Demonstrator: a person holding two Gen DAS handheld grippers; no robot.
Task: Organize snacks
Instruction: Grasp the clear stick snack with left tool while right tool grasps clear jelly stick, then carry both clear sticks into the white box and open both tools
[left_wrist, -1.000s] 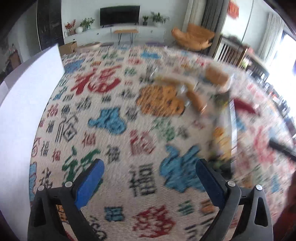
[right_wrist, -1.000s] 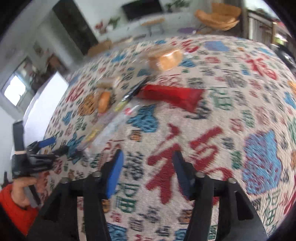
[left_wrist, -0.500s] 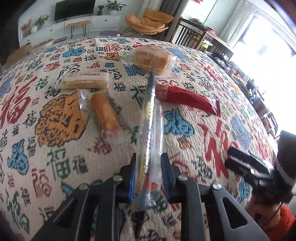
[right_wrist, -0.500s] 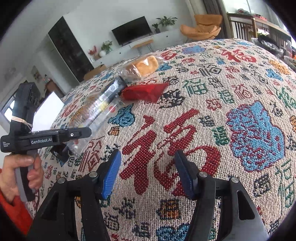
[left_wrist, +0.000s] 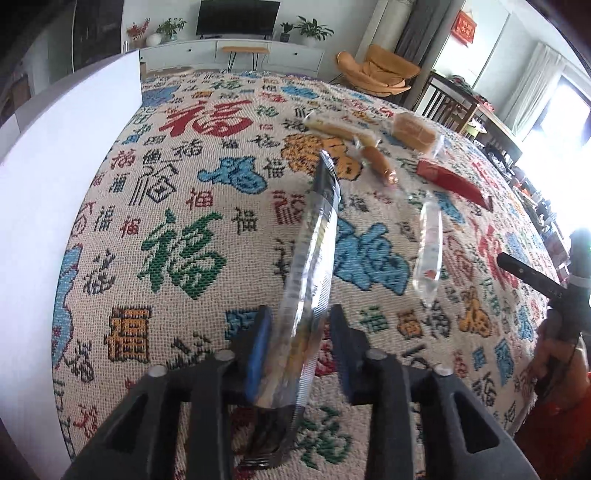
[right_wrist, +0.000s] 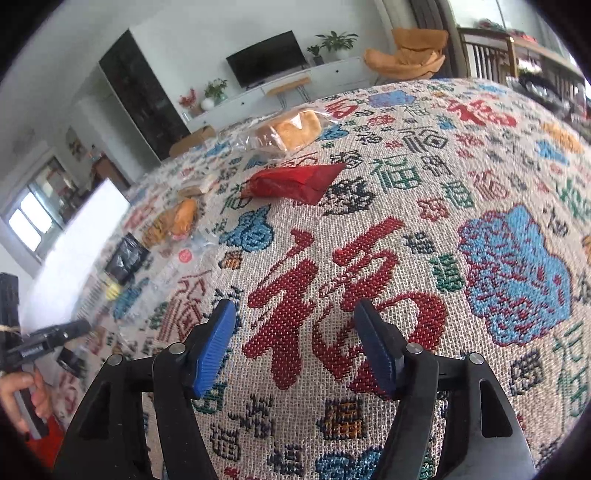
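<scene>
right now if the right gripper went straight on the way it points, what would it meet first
Most likely the patterned tablecloth itself: the right gripper is empty, jaws opening, tilted down at the big red woven character. The red snack packet lies further along that line, though depth is hard to judge.

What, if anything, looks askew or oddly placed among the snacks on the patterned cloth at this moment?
One thing: the long clear snack packet stands between the left gripper fingers, whose jaws are opening, and slants up off the cloth. The sausage, bread and red packet lie flat.
</scene>
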